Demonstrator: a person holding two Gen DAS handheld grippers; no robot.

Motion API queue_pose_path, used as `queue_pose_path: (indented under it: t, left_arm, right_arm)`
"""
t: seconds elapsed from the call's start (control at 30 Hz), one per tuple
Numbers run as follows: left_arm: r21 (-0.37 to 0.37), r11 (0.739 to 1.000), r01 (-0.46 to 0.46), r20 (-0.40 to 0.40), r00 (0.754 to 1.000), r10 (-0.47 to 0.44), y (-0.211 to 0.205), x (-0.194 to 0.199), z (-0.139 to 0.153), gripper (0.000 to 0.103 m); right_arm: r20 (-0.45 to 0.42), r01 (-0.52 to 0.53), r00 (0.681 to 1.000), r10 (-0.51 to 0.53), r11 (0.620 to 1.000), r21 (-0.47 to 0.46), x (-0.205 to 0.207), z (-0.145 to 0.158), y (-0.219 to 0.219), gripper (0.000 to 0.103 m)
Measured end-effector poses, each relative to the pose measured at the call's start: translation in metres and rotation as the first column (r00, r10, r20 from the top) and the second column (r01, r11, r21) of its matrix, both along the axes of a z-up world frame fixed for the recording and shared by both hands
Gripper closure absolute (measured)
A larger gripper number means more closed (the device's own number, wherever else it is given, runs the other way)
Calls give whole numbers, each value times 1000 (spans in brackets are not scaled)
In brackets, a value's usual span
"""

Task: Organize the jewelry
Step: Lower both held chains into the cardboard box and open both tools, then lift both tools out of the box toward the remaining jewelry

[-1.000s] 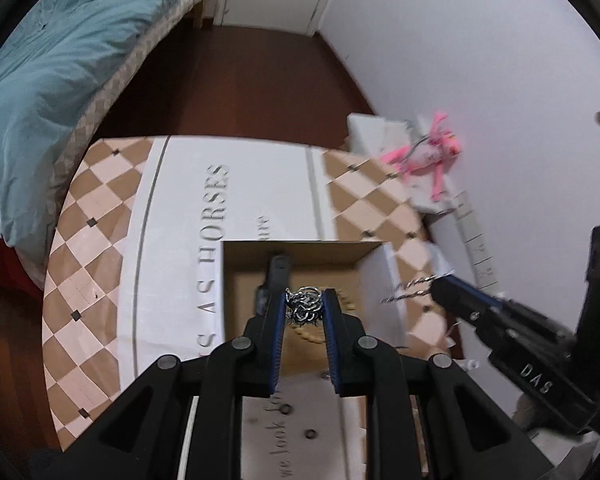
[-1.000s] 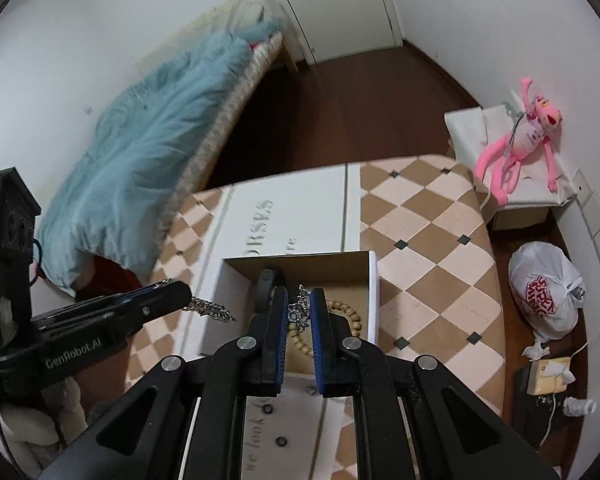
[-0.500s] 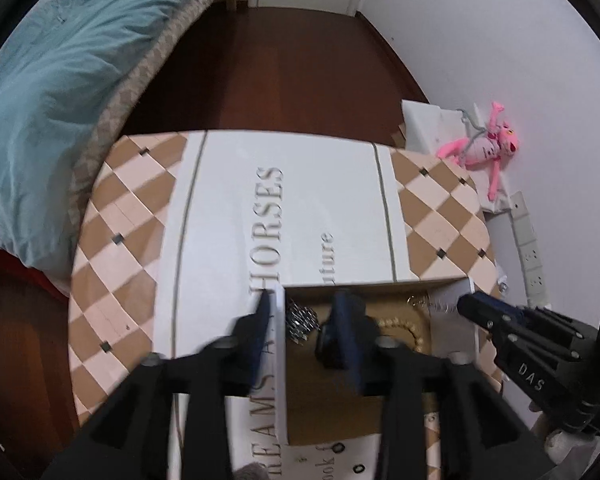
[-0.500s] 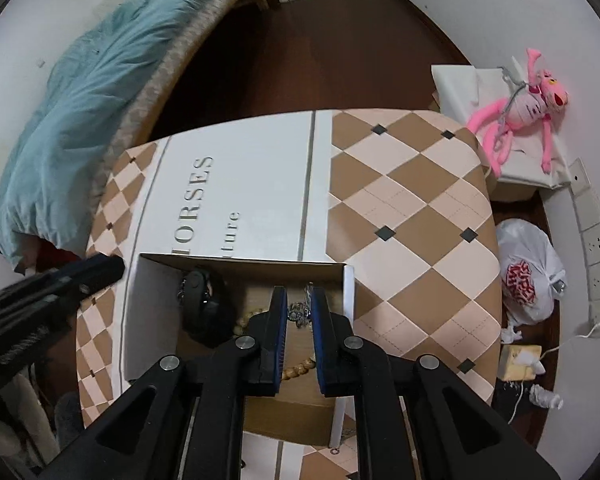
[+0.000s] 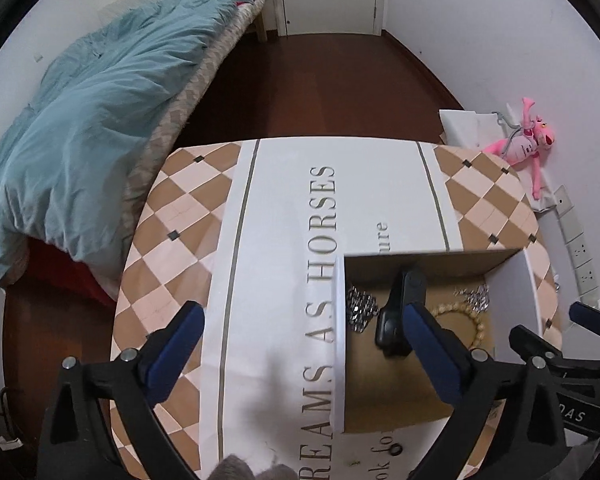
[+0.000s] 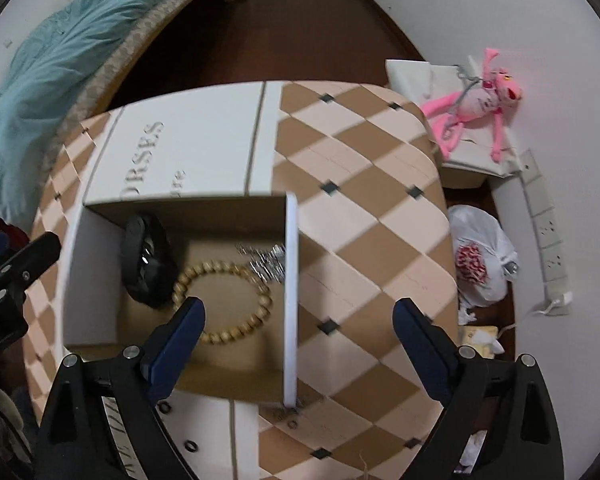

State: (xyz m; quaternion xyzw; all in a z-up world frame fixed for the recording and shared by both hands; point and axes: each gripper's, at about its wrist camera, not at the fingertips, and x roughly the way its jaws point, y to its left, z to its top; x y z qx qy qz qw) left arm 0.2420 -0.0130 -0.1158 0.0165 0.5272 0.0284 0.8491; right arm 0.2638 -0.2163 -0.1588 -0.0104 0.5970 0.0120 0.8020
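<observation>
Four pieces lying in box [image 6: 291,300]: watch [image 6: 144,264], beads [image 6: 224,304], two chains [image 6: 266,266]; both grippers [image 5: 300,344] [image 6: 296,328] hovering, fingers released; rings [image 6: 190,446] waiting on desk [image 6: 360,200].

Small rings [image 6: 191,445] below box [image 6: 291,300]: too tiny

**Readable text around the table**

The white runner [image 5: 284,240] on the table has big grey serif lettering: "REAMS AS HORSES", first letter cut off at the near edge, with a smaller "ure" just right of it. Script near the bottom reads like "ok for". Right gripper [image 5: 580,376] body shows "DAS". Left gripper [image 6: 4,280] shows "oot.AI".
</observation>
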Motion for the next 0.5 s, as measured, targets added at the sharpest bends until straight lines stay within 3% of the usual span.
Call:
queue_pose_path:
  t: [0.27,0.5]
  left_arm:
    - [-4,1000,-3,1,1000,3,-6,-24,-7,1]
    - [-6,1000,-5,51,999,5,-10,-48,9,1]
  right_arm:
    - [30,17,999,-17,1000,-20,-26,0,0,7]
    - [102,34,994,-31,999,-32,-50,21,-3,7]
